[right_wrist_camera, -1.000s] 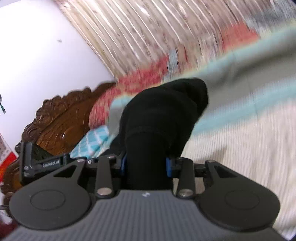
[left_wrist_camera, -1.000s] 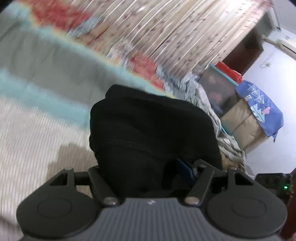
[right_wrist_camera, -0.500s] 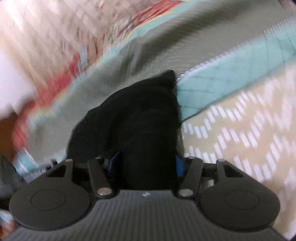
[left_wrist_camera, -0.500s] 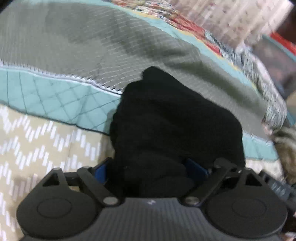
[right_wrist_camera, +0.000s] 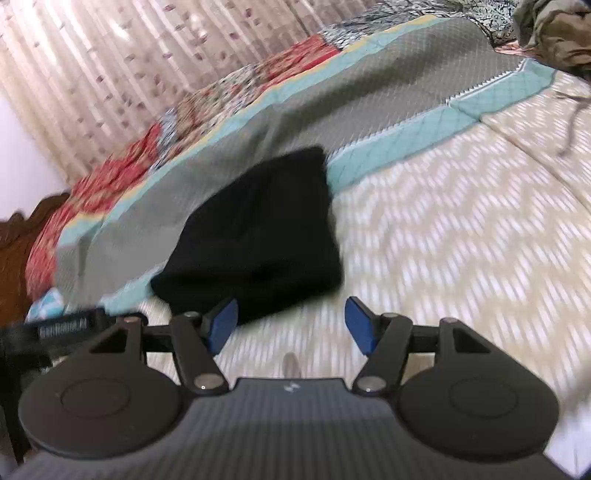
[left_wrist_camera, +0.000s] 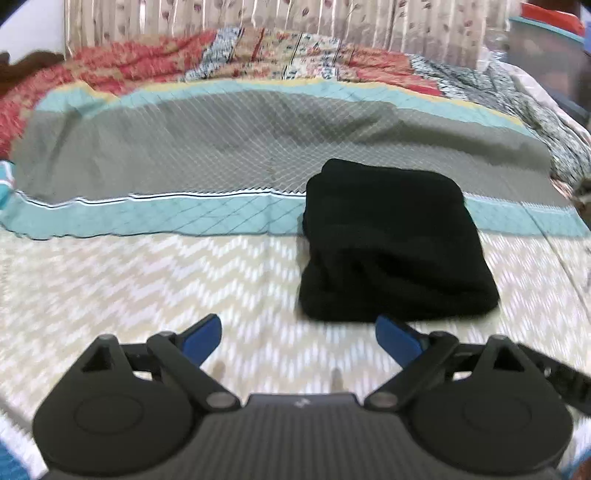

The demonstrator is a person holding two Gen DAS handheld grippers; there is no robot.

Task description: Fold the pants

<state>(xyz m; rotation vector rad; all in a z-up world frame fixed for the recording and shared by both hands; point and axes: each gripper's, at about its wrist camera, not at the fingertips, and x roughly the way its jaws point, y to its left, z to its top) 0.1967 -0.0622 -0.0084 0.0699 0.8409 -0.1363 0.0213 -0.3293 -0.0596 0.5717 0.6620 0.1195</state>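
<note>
Left wrist view: the pants point(left_wrist_camera: 395, 240) lie as a compact black folded bundle on the bed point(left_wrist_camera: 184, 288), straddling the line where the cream zigzag sheet meets a teal band point(left_wrist_camera: 166, 214) and a grey quilted panel point(left_wrist_camera: 221, 136). Rolled folds show along the near edge of the bundle. The left gripper point(left_wrist_camera: 301, 334) sits low in front, its blue fingertips point(left_wrist_camera: 203, 334) spread wide with nothing between them. The bundle lies ahead and to the right of the gap; the right-hand tip is just beside its near edge, and whether they touch cannot be told. A red and floral patchwork quilt point(left_wrist_camera: 258, 55) is bunched along the far side of the bed, below a striped curtain point(left_wrist_camera: 258, 18).

Right wrist view, tilted and blurred by motion: the pants point(right_wrist_camera: 258, 229) lie ahead and to the left of the right gripper point(right_wrist_camera: 291, 321). Its blue fingertips point(right_wrist_camera: 360, 325) are also parted and hold nothing. The left-hand tip is next to the near edge of the bundle; contact cannot be judged. The far corner of the bundle reaches onto the grey panel point(right_wrist_camera: 332, 99), while its near part rests on the cream sheet point(right_wrist_camera: 461, 240). A carved wooden headboard point(right_wrist_camera: 18, 240) shows at the left edge, and an olive cloth point(right_wrist_camera: 554, 33) lies crumpled at the top right corner.
</note>
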